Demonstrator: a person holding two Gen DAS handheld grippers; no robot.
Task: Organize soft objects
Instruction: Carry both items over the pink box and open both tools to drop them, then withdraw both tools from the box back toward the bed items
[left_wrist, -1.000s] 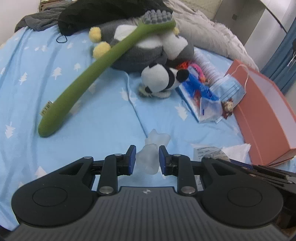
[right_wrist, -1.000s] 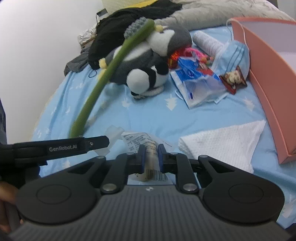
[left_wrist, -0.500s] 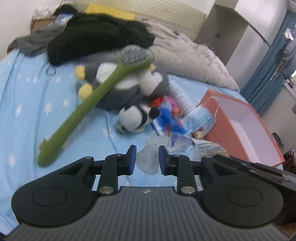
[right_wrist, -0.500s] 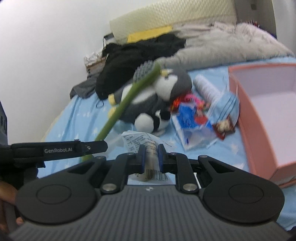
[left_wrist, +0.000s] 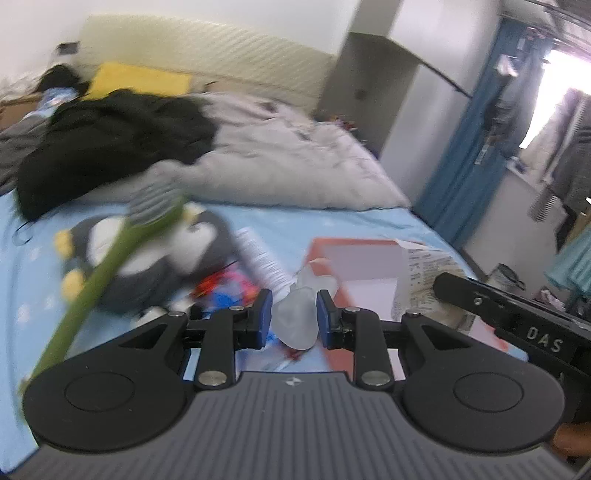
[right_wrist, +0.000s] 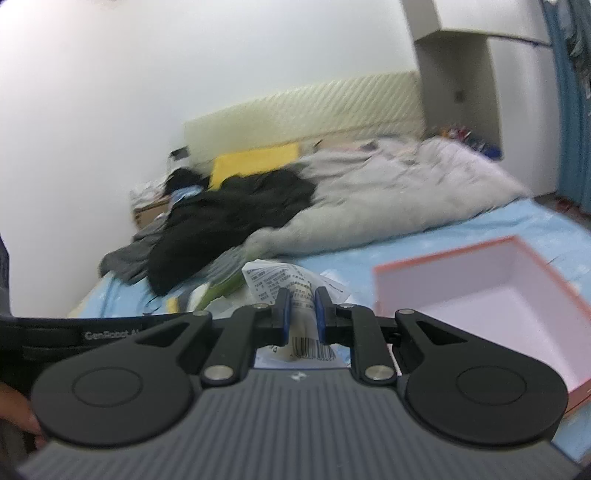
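Claws both grip: left claw (left_wrist: 294, 318) pinches a limp clear plastic bag (left_wrist: 297, 325), right claw (right_wrist: 301, 311) a crinkly printed wrapper (right_wrist: 295, 284); light, floppy, slippery, over the pink box (right_wrist: 517, 295)

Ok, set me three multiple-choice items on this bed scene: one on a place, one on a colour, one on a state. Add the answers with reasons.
1. Where does the green long-handled brush lie?
A. inside the box
B. across the penguin plush
C. on the headboard

2. What colour is the outside of the open box?
A. orange-pink
B. green
C. black

3. What does the left hand-held gripper hold?
A. nothing, jaws wide apart
B. the yellow pillow
C. a translucent plastic wad

Answers: 1 B, the brush crosses the penguin plush. 2 A, its rim and walls show orange-pink. 3 C, the translucent plastic wad sits pinched between the blue pads.
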